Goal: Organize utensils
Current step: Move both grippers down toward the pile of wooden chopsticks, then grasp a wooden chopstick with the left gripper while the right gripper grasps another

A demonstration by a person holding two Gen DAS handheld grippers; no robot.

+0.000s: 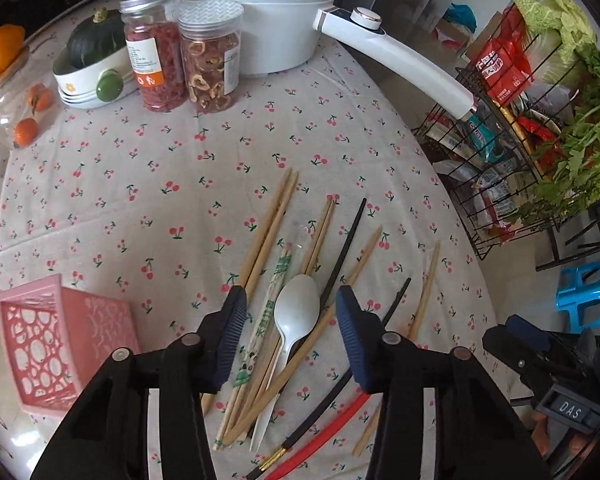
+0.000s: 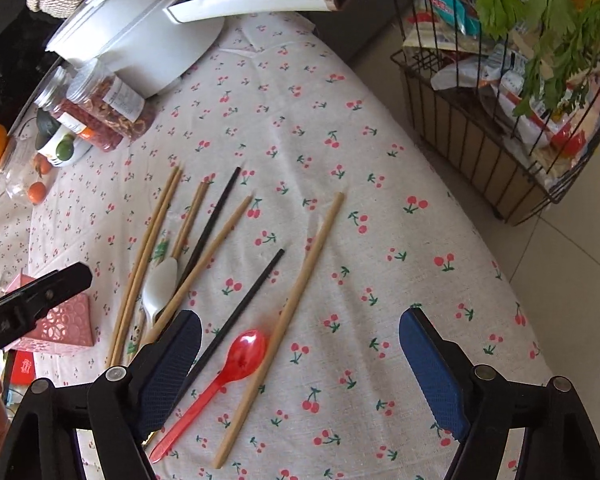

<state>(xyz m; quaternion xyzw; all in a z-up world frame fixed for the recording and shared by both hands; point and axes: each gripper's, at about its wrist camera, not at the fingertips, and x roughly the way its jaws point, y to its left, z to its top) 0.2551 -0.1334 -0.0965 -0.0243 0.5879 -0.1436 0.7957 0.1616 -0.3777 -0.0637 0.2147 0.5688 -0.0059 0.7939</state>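
Left gripper: fingers apart, nothing held, poised over the white spoon, which lies bowl-up across a heap of wooden chopsticks and one paper-wrapped pair. Two black chopsticks lie among them, crossing the heap. Pink basket sits to the left of the heap, apart from it.

Right gripper: fingers wide apart, nothing held. Between them lie the red spoon and a single wooden chopstick; the chopstick runs just beside the spoon bowl, contact unclear. A black chopstick lies just to the left.

All utensils rest on the cherry-print cloth. White pot and two jars stand at the far side, well apart from the utensils
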